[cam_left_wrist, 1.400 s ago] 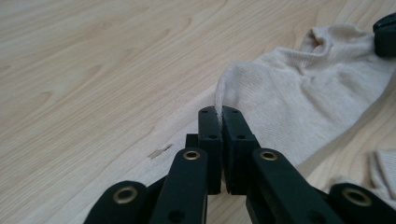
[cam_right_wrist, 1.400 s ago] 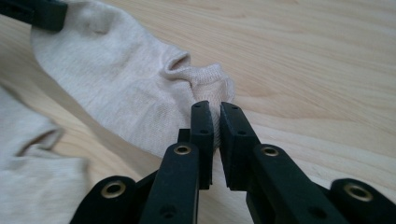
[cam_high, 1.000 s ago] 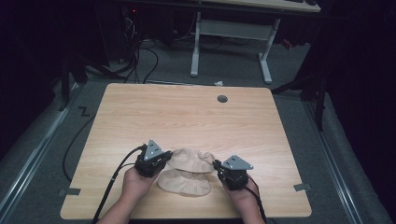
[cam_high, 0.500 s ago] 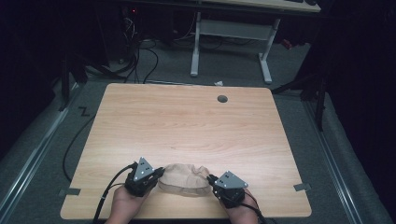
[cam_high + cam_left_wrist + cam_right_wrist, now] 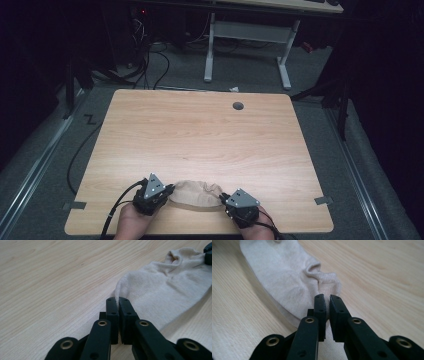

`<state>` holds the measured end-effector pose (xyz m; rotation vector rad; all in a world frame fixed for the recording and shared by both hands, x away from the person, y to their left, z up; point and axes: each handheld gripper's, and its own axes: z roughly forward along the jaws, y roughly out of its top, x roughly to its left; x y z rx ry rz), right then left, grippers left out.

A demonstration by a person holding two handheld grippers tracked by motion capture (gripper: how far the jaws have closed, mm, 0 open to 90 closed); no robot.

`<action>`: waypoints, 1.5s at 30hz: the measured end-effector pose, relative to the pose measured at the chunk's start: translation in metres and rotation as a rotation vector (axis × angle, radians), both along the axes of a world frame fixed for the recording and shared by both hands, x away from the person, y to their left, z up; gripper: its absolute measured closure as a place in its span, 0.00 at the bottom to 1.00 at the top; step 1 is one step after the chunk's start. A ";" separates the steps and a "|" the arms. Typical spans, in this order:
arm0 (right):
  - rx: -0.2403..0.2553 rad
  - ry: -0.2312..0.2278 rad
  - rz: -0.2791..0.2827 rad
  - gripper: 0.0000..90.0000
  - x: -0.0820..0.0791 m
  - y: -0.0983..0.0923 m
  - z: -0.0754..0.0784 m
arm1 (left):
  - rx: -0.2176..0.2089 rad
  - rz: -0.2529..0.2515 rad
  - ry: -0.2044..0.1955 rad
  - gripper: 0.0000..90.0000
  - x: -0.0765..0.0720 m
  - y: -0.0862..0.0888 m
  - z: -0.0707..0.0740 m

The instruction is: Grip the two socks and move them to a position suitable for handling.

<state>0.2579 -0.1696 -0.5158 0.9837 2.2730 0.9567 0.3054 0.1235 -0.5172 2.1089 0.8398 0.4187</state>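
2 hand-held grippers (image 5: pixel 167 192), 1 sock (image 5: pixel 196 194)

You have a pale beige ankle sock (image 5: pixel 196 194) at the bottom centre of the high view, lying flat and stretched sideways near the table's front edge. It is fine ribbed knit, soft and slightly wrinkled. In the left gripper view it fills the right half of the frame, one thin edge pinched upright. In the right gripper view it lies in the upper left, its ribbed cuff puckered into a fold.
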 end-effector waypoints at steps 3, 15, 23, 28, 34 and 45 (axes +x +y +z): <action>-0.004 0.019 0.002 0.94 0.002 -0.001 -0.006 | 0.013 -0.005 0.009 0.97 0.001 -0.001 -0.005; -0.001 0.045 0.001 0.94 0.005 -0.002 -0.013 | 0.044 0.004 0.023 0.90 0.003 -0.002 -0.013; 0.024 0.061 -0.037 0.91 0.026 -0.002 -0.014 | 0.055 0.021 0.015 0.87 0.019 -0.007 -0.013; 0.061 0.079 -0.070 0.88 0.045 -0.007 -0.014 | 0.058 0.036 0.018 0.83 0.030 -0.010 -0.012; 0.125 0.044 -0.087 0.76 0.048 -0.016 -0.006 | -0.019 0.056 -0.021 0.66 0.028 -0.002 -0.001; 0.161 -0.064 -0.214 0.63 0.057 -0.048 0.003 | -0.025 0.224 -0.071 0.58 0.038 0.070 0.003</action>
